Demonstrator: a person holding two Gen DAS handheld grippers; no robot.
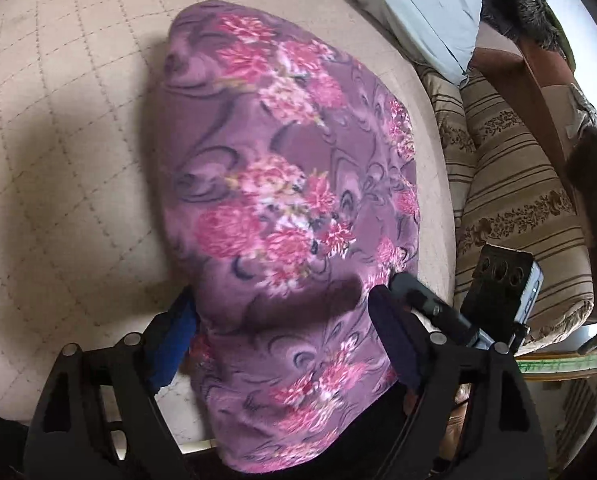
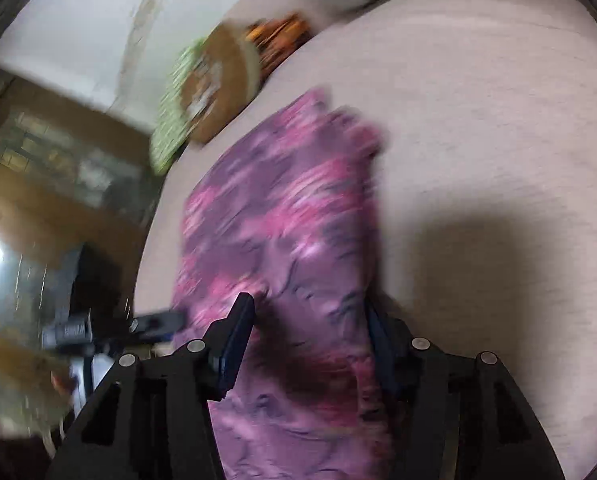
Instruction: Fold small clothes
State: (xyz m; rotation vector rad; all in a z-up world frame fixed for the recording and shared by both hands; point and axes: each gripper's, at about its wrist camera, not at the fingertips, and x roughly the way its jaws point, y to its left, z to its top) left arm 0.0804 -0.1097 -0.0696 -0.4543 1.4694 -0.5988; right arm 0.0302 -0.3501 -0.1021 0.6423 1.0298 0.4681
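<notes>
A purple floral cloth [image 1: 282,184] is seen lying on the beige quilted bed cover [image 1: 66,152], near its right edge, its near end raised between both tools. The left gripper [image 1: 286,320] is spread wide, with the cloth draped between its fingers, not pinched. The right gripper [image 2: 310,344] is likewise parted around the cloth. No writing or brand can be read. Striped cushions [image 1: 510,200] are noted beside the bed.
</notes>
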